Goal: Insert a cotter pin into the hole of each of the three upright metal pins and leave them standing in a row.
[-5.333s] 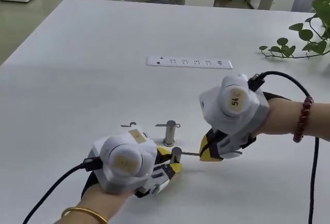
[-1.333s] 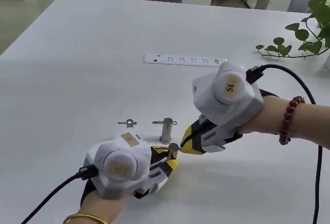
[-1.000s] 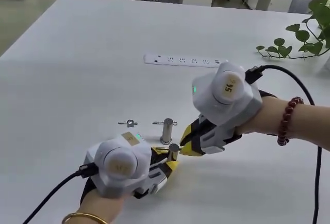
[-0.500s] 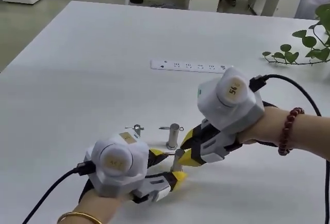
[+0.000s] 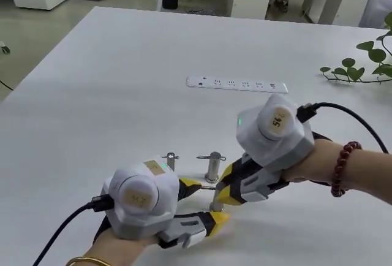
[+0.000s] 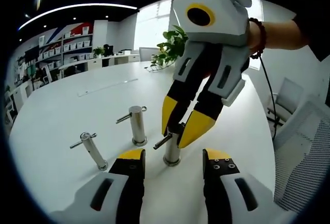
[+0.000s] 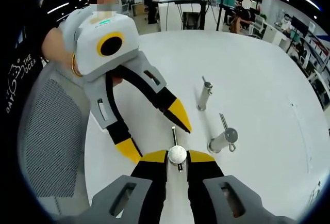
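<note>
Clearly the last of the three is being worked. At the left, the left gripper point(image 5: 205, 201) holds its fingers point(image 6: 130, 163) spread wide, touching nothing, one on each side of the third metal pin point(image 6: 171, 152). Further back on the white surface point(image 5: 122, 94), the first metal pin point(image 5: 170, 159) and the second metal pin point(image 5: 212, 167) stand near each other, each carrying a cotter pin point(image 5: 203, 157). The last cotter pin point(image 6: 161, 142) pokes sideways from just under the third one's head, seemingly through the hole. On the right, the right gripper point(image 6: 179, 129) pinches that head from above. Next, I'd guess, it must be seated fully, lined up with the others, then let go without tipping.
</note>
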